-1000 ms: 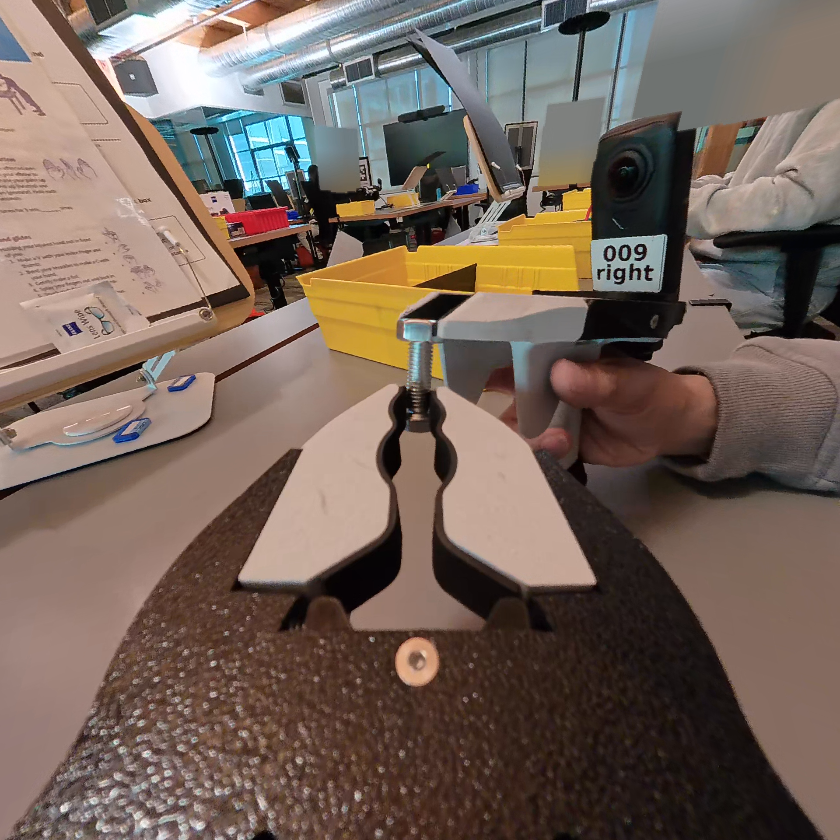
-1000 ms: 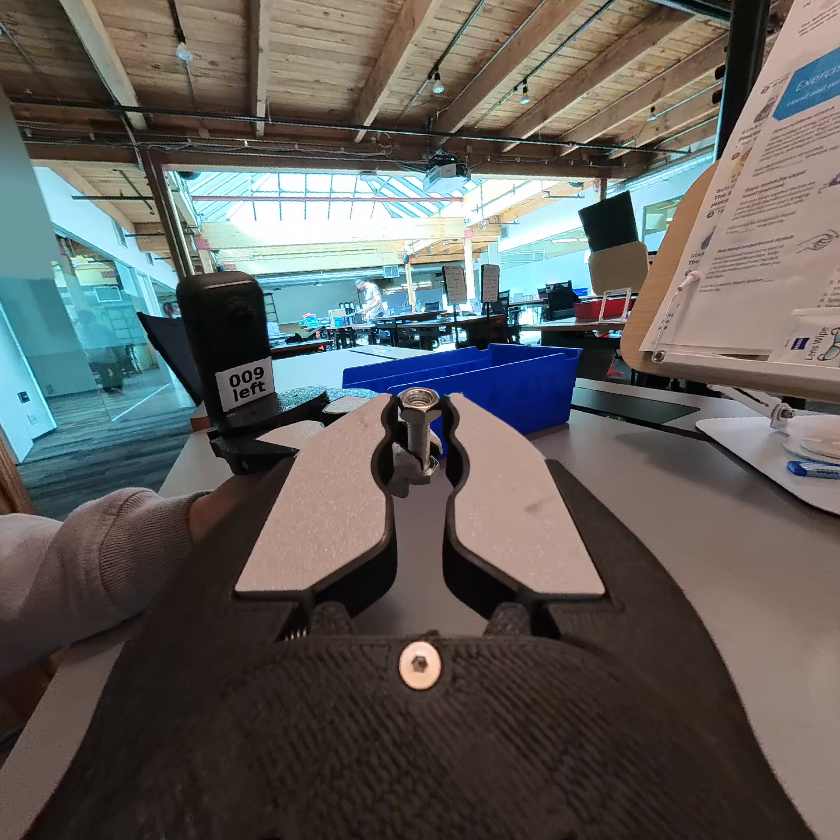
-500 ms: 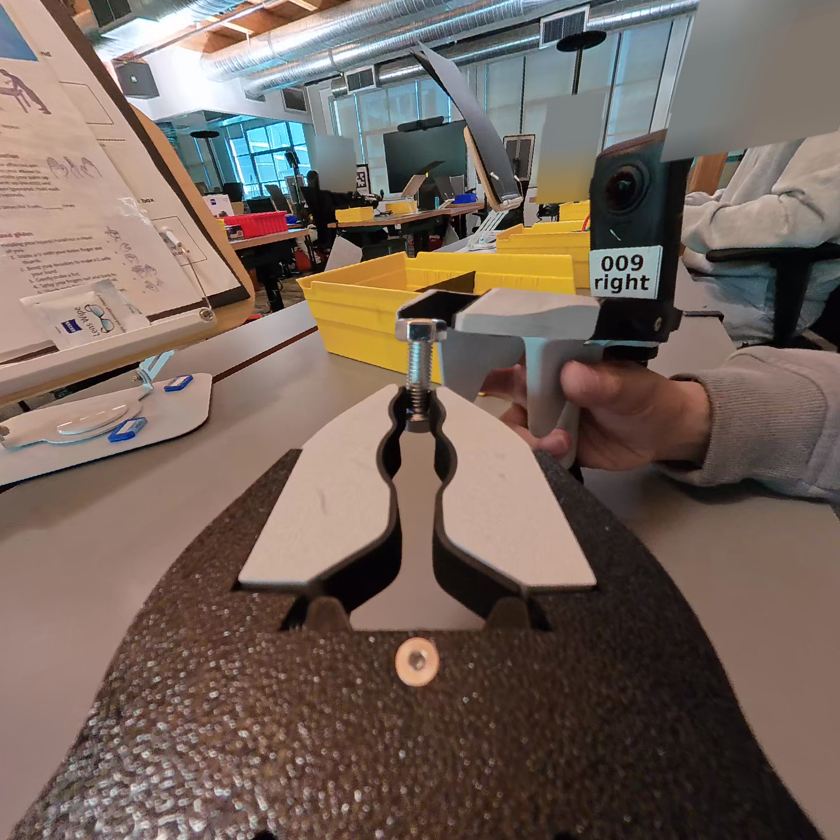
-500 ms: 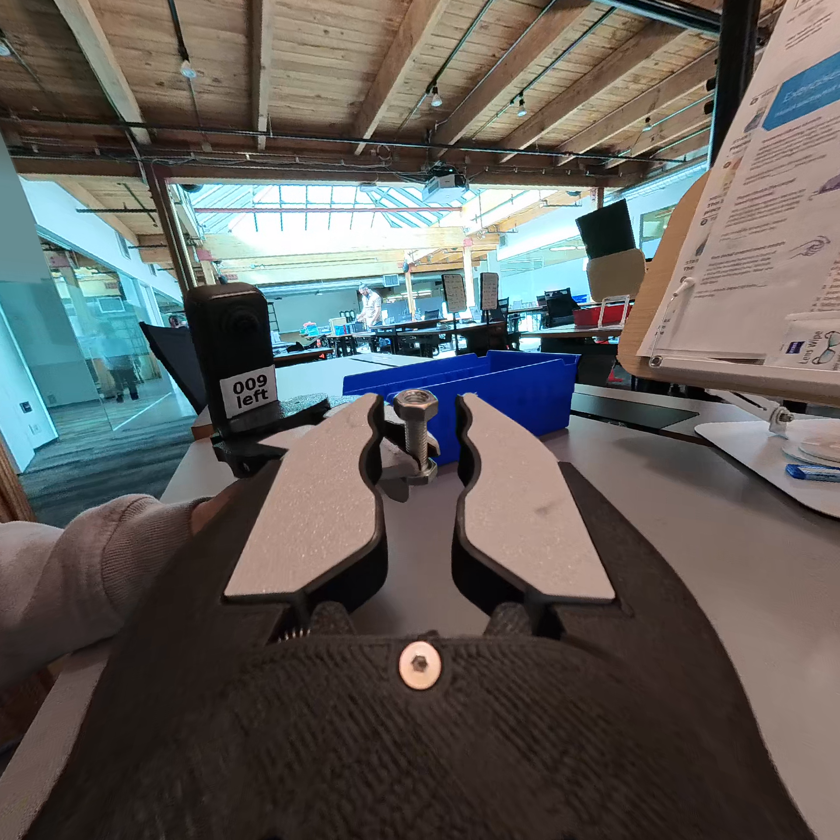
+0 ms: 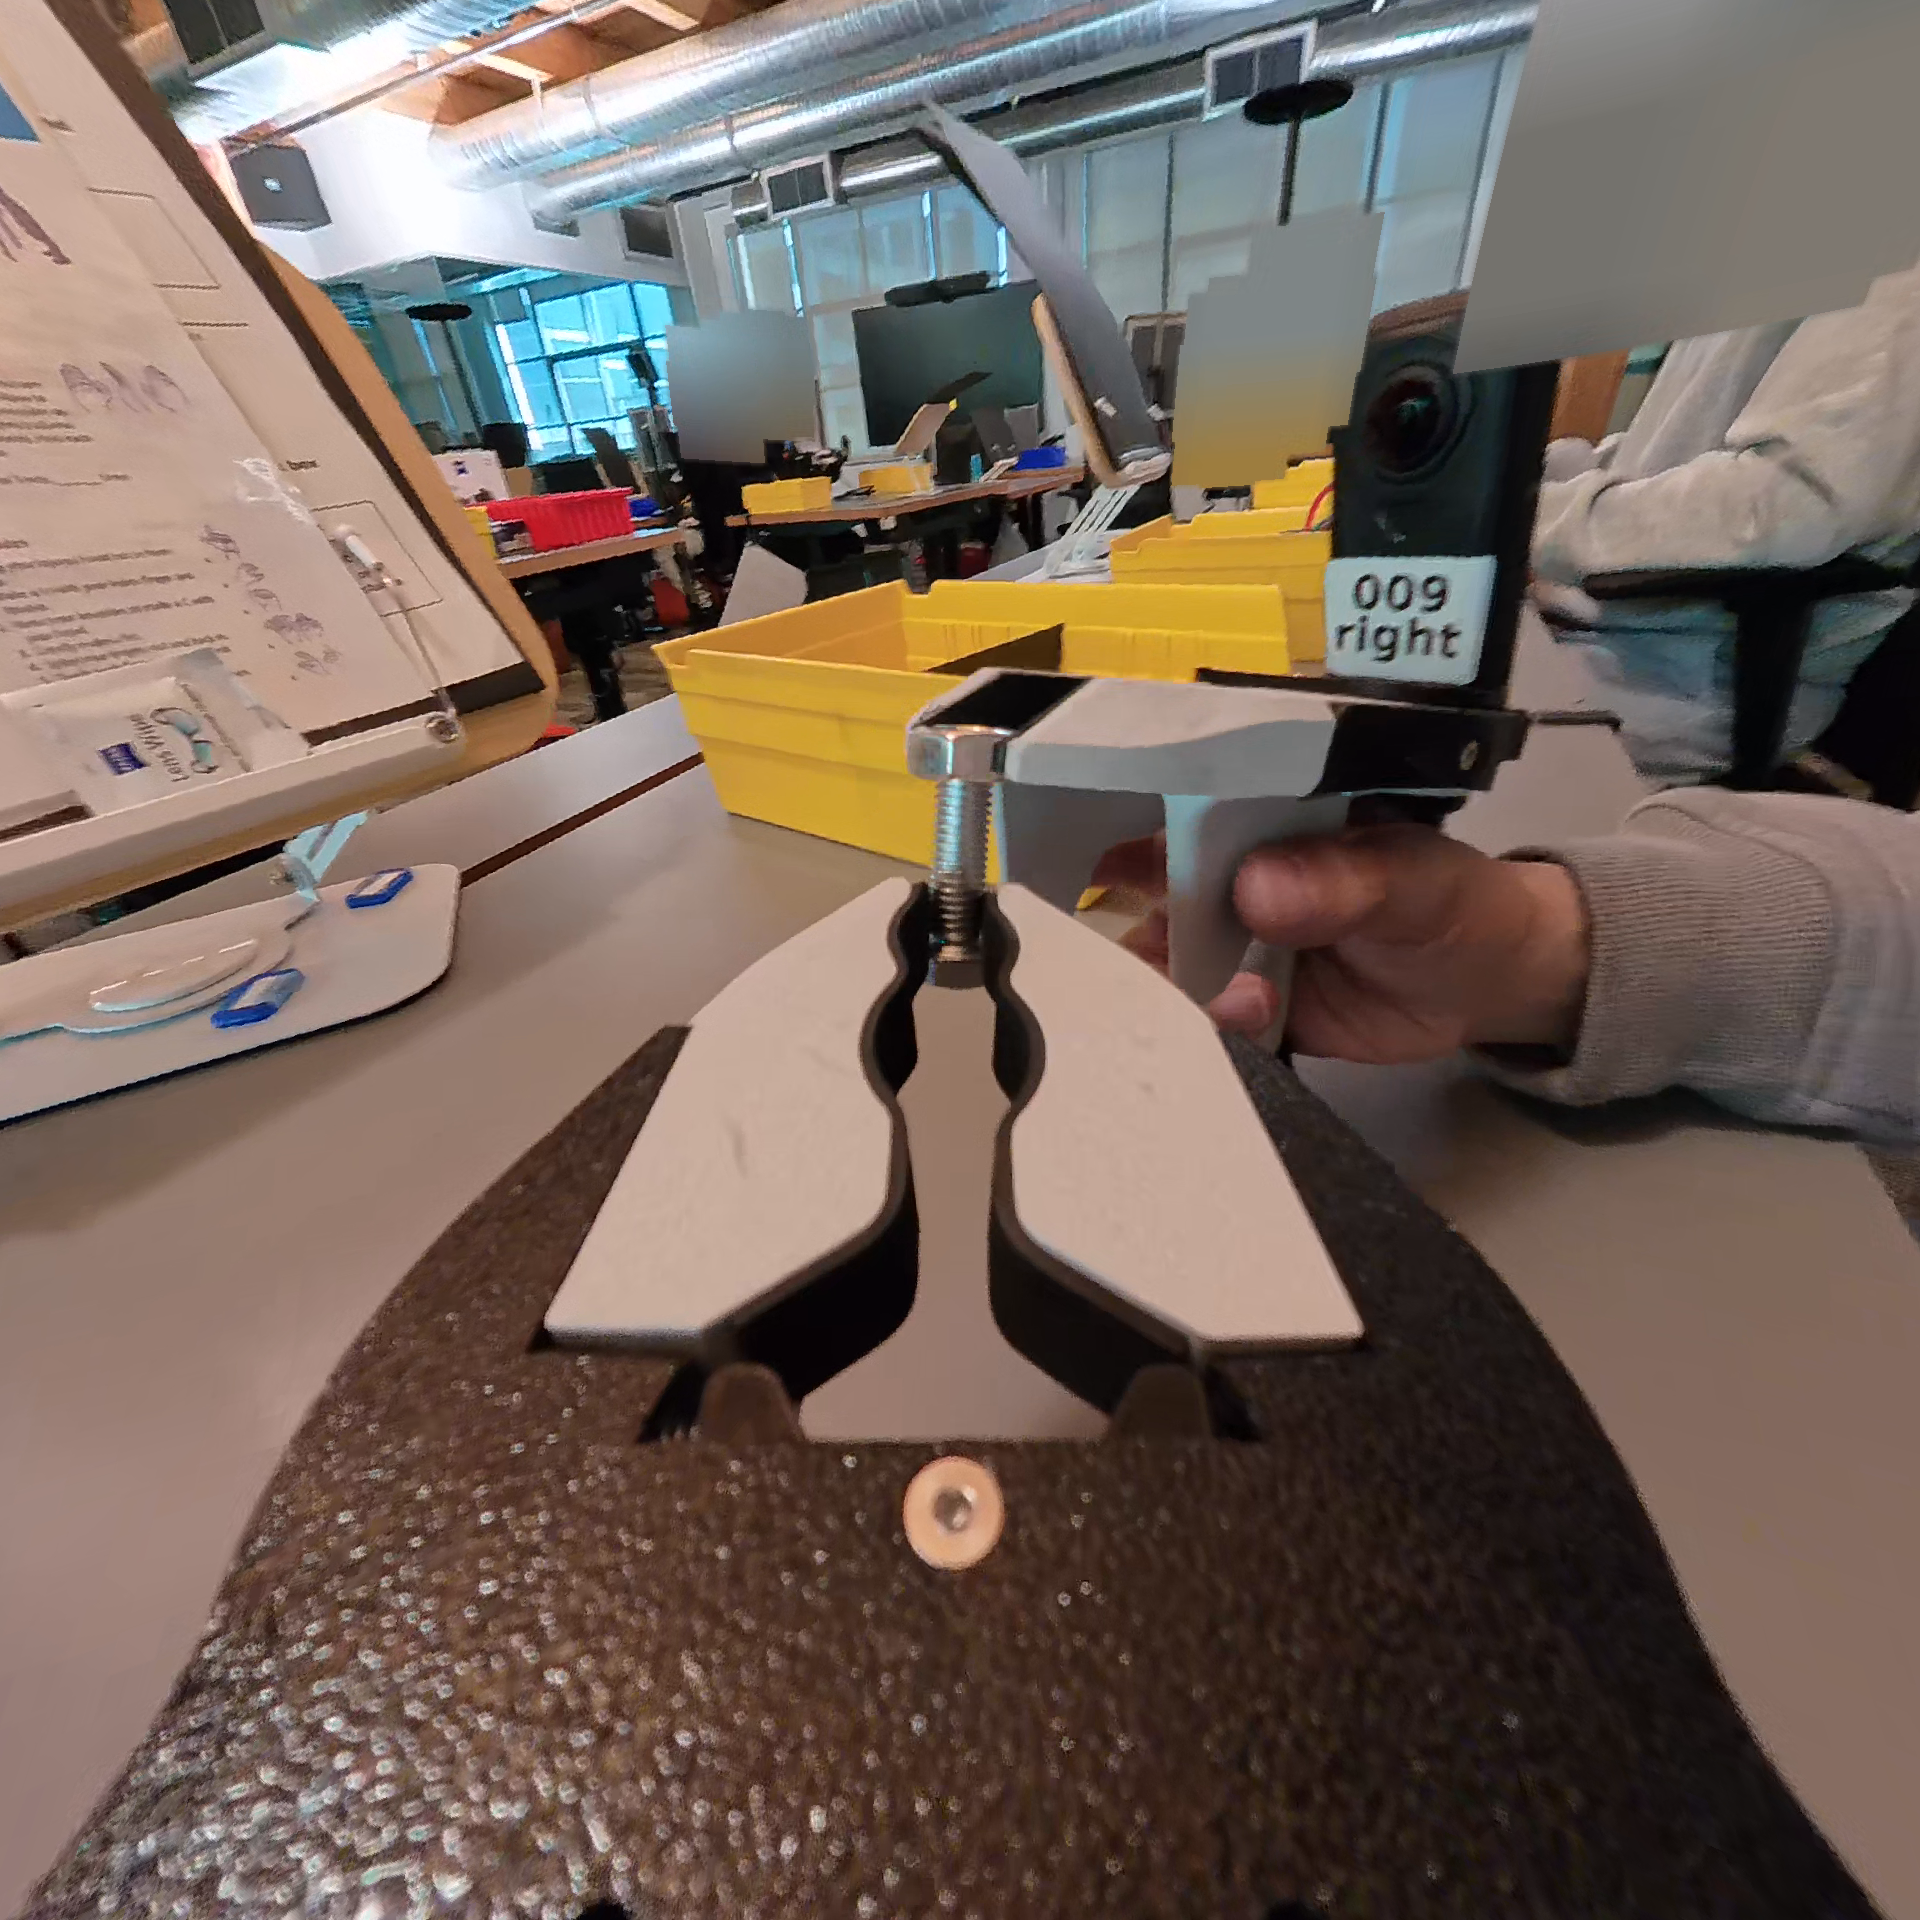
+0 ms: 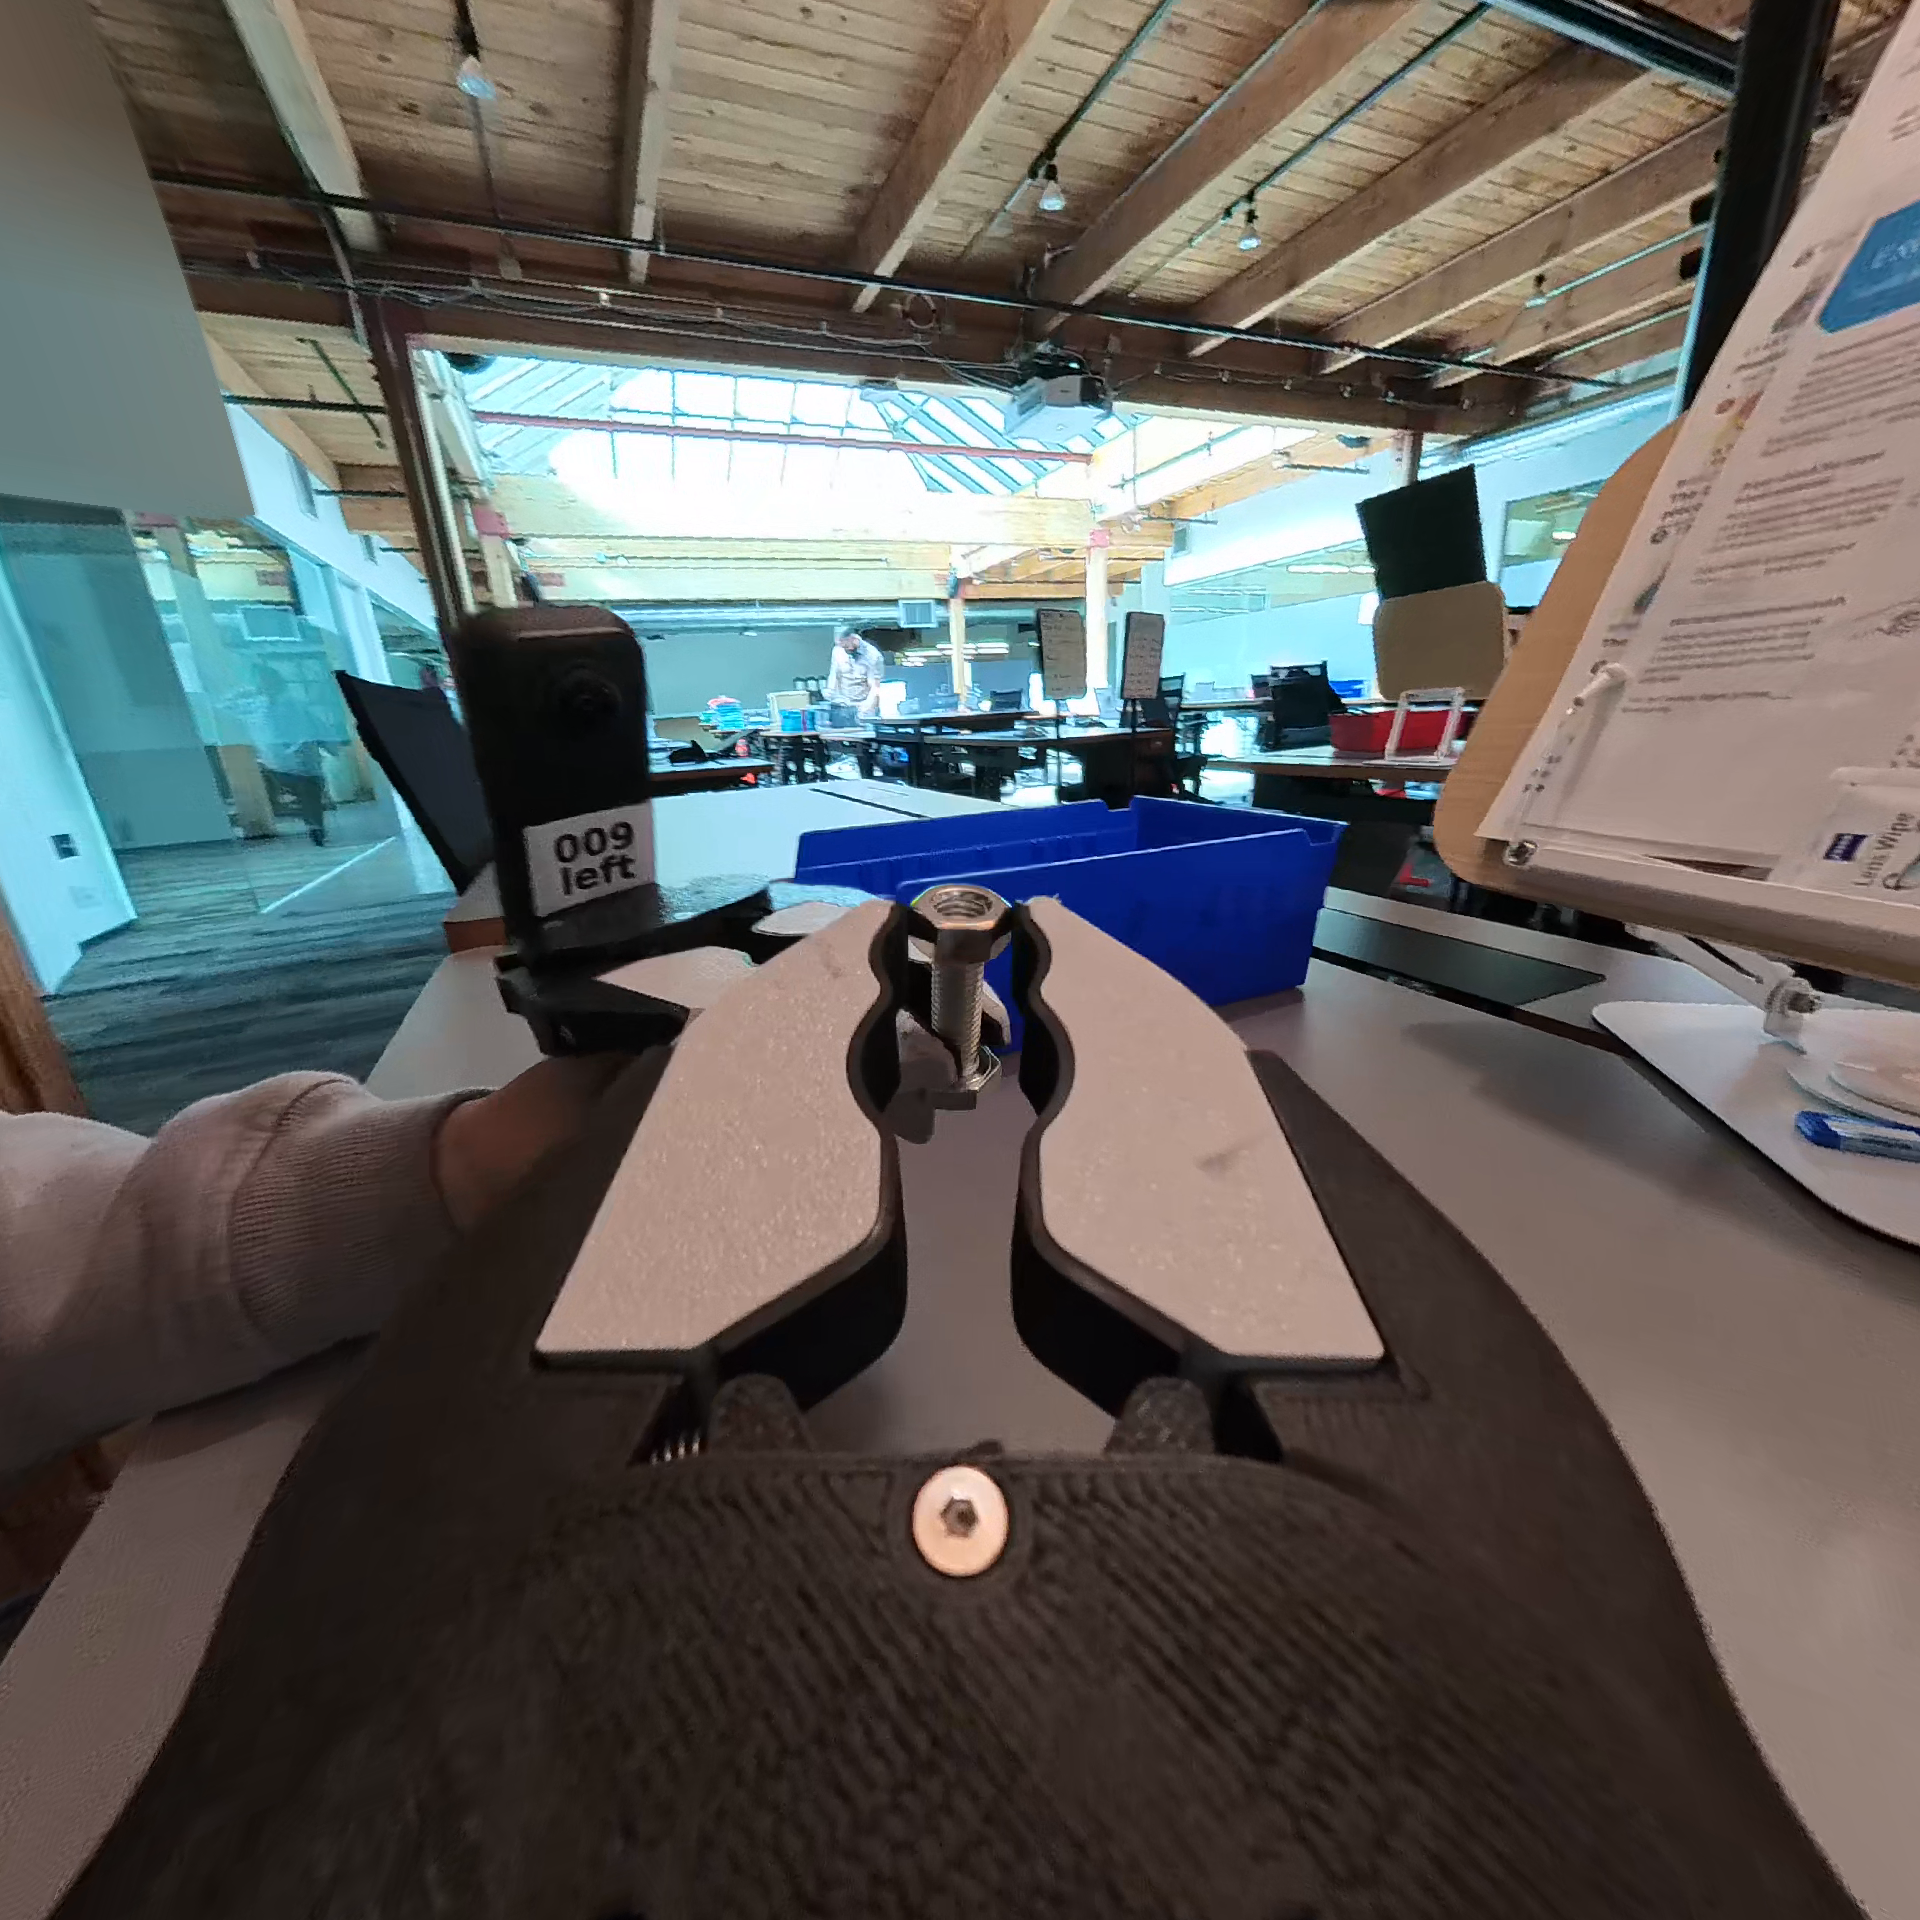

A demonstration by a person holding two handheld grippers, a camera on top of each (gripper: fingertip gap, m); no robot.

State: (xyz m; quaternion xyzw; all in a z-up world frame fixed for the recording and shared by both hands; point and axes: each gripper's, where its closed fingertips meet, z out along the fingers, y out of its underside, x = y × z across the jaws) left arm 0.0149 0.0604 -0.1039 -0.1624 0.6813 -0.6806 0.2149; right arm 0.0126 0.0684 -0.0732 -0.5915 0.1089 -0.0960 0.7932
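A silver bolt (image 5: pixel 961 831) stands upright above the grey table. My left gripper (image 5: pixel 954 914) is shut on its lower threaded end, just above the bolt's head. A hex nut (image 5: pixel 956 750) sits on the bolt's top end. My right gripper (image 6: pixel 956 925) comes in level from the right, and its fingertips close on the nut (image 6: pixel 956 920) from both sides. In the right wrist view the bolt's shaft (image 6: pixel 954 1003) runs down to the left gripper's fingers (image 6: pixel 914 1049). In the left wrist view a hand (image 5: pixel 1403 935) holds the right gripper (image 5: pixel 997 727).
A yellow bin (image 5: pixel 831 727) stands behind the bolt in the left wrist view. A blue bin (image 6: pixel 1143 894) stands behind it in the right wrist view. A wooden document stand (image 5: pixel 208 582) with papers sits on a white base (image 5: pixel 208 966) at the table's side. My left and right fingertips are right by each other.
Half a second ago my right jaws opened around the nut. Now they have closed on it again. My left gripper has kept the bolt upright and nearly still.
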